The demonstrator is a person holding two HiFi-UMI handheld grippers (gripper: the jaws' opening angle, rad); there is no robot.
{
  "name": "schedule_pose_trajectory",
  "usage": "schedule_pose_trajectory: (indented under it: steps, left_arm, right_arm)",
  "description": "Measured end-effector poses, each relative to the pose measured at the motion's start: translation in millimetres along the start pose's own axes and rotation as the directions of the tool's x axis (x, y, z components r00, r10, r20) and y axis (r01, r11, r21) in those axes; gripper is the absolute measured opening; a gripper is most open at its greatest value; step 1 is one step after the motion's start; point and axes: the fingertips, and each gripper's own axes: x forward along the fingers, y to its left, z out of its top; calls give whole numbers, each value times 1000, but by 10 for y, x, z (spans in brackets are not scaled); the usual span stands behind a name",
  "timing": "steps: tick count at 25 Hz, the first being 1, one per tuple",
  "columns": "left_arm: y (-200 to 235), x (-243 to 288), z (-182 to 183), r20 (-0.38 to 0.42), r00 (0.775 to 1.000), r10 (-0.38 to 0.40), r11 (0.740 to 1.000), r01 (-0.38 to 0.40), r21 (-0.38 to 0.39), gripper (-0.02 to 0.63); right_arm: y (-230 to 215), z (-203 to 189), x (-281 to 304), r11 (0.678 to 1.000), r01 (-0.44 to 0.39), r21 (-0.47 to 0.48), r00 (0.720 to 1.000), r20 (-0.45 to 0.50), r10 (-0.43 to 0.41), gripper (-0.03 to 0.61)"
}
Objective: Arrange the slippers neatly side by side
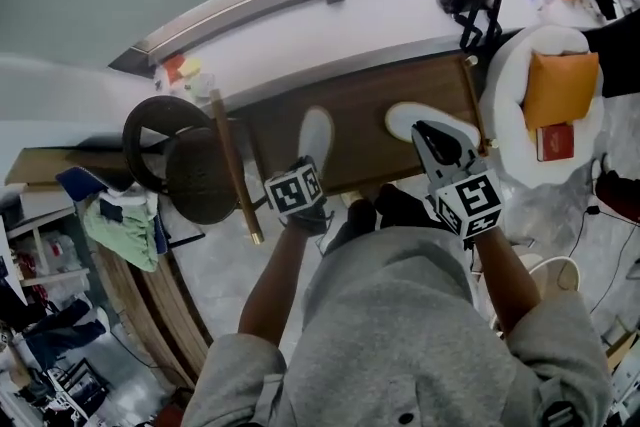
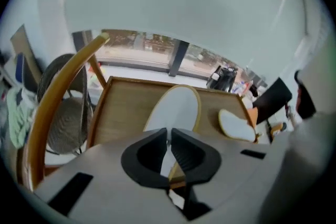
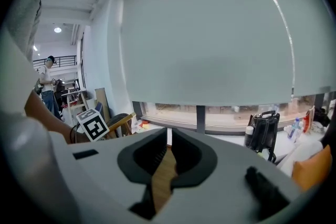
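The left tongs [image 2: 169, 136] are clenching the heel rim of a white slipper [image 2: 176, 110], which is stretching over the middle of the bench [image 2: 123, 107] toward its far edge. The right tongs [image 3: 169, 139] are hanging over the bench's right end, pinched together on nothing. A second slipper [image 2: 236, 126] is lying there, apart from the first.

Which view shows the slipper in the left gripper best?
The left gripper view: the slipper lies large, its near end between the jaws. The head view shows it small, its near end under the left gripper. The right gripper view misses it.
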Motion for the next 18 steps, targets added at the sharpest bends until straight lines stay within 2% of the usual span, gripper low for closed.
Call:
schedule_pose_trajectory:
  steps: [2,5,12,18]
  left_arm:
    - [-27,7,-2,14,1000,-6,991,8,-133,35]
    - [-63,84,-11,21,999,24,975,-19,-221,35]
    - [-255,393,1,-17,1000,25,973,-28,-228,35]
    - [-366,594,45,-30,999,39,980,-44,-192,35]
  right_arm:
    - [-53,8,-10,1000,-8,-2,1000,-3,8,40]
    - [-146,1,-28,1000,-11,-1,1000,-6,11,40]
    - [-385,-21,-90,1000,10,9,1000,-13,-10,40]
    - [-633,-72,-215,999,42,21,999,-16,-42,40]
